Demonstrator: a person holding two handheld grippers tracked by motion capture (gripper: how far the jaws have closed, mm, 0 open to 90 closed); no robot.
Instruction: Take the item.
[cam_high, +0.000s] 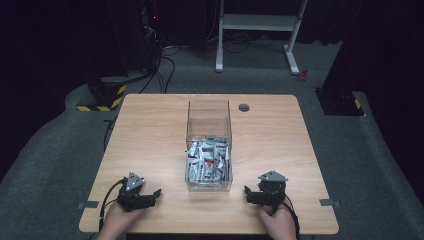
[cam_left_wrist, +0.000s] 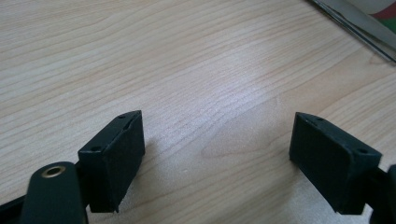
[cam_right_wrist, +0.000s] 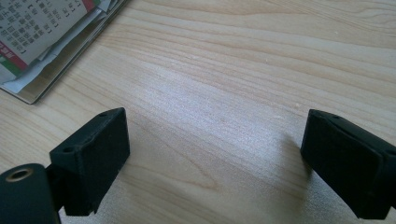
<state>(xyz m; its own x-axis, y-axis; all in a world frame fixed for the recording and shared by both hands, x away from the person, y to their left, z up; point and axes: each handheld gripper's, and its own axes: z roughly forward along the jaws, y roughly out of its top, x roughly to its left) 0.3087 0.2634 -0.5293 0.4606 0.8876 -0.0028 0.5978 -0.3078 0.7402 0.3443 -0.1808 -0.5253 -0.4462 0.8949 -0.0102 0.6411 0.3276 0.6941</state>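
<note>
A clear plastic box (cam_high: 209, 120) stands in the middle of the wooden table (cam_high: 150, 130), its lower half full of small white and red sachets (cam_high: 206, 162). My left gripper (cam_high: 156, 194) rests near the front edge, left of the box, held by a hand. Its jaws stand wide apart over bare wood in the left gripper view (cam_left_wrist: 219, 154), open with nothing between them. My right gripper (cam_high: 247, 194) lies right of the box, also low on the table. In the right gripper view (cam_right_wrist: 215, 163) its jaws are open and empty, with the box's corner (cam_right_wrist: 32, 93) at the upper left.
A round cable hole (cam_high: 244, 107) sits near the table's far edge. Behind the table are a white desk frame (cam_high: 257, 30), dark equipment and cables on the grey floor. Grey tape marks (cam_high: 88, 204) flank the table's front corners.
</note>
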